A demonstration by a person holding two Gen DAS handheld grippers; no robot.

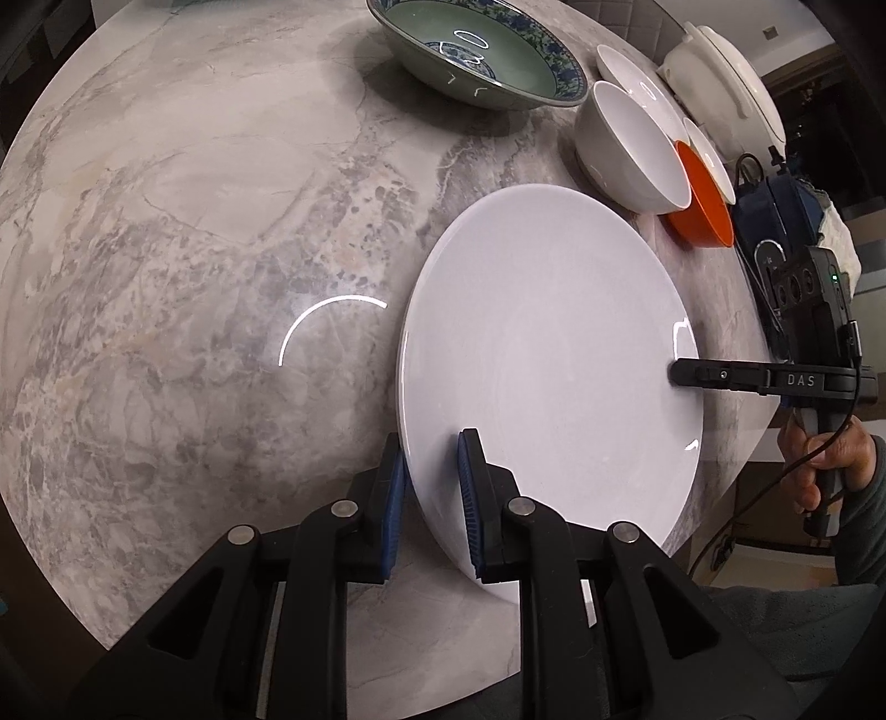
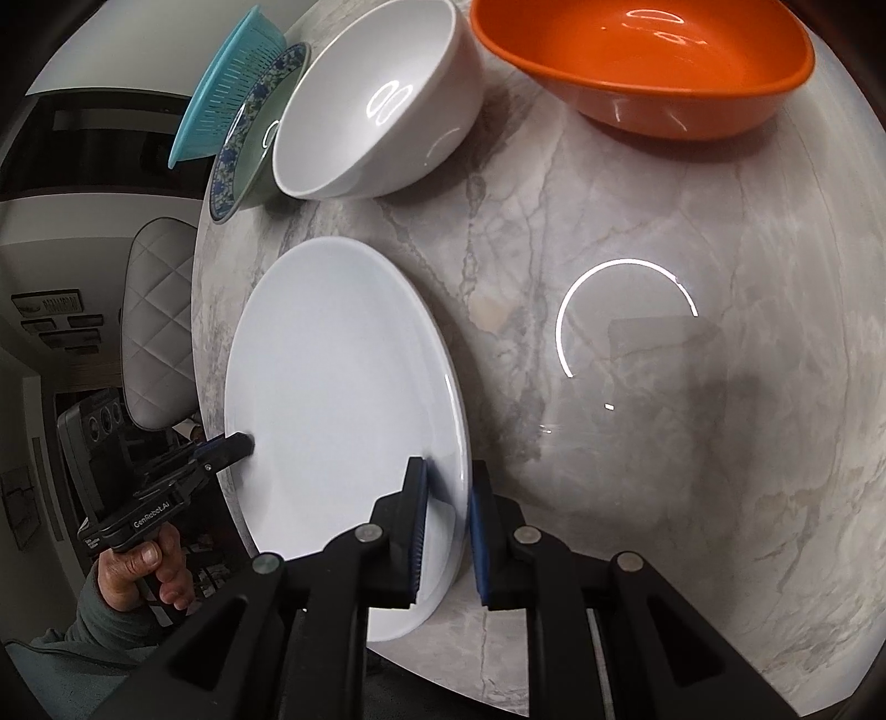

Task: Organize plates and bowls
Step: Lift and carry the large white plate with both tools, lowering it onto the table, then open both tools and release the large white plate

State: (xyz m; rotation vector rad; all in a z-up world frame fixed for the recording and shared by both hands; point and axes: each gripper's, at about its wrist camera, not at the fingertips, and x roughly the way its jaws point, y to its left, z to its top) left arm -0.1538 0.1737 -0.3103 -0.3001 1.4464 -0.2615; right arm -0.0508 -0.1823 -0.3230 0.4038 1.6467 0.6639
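Note:
A large white plate lies on the marble table near its edge. My left gripper has its blue pads on either side of the plate's rim, with small gaps showing. My right gripper straddles the opposite rim the same way. In the left wrist view the right gripper's finger reaches over the plate's far rim. A white bowl, an orange bowl and a green patterned bowl sit further back.
White dishes and a white lidded tureen stand at the back right. A blue colander sits behind the patterned bowl. A dark bag lies near the table edge. A padded chair stands beside the table.

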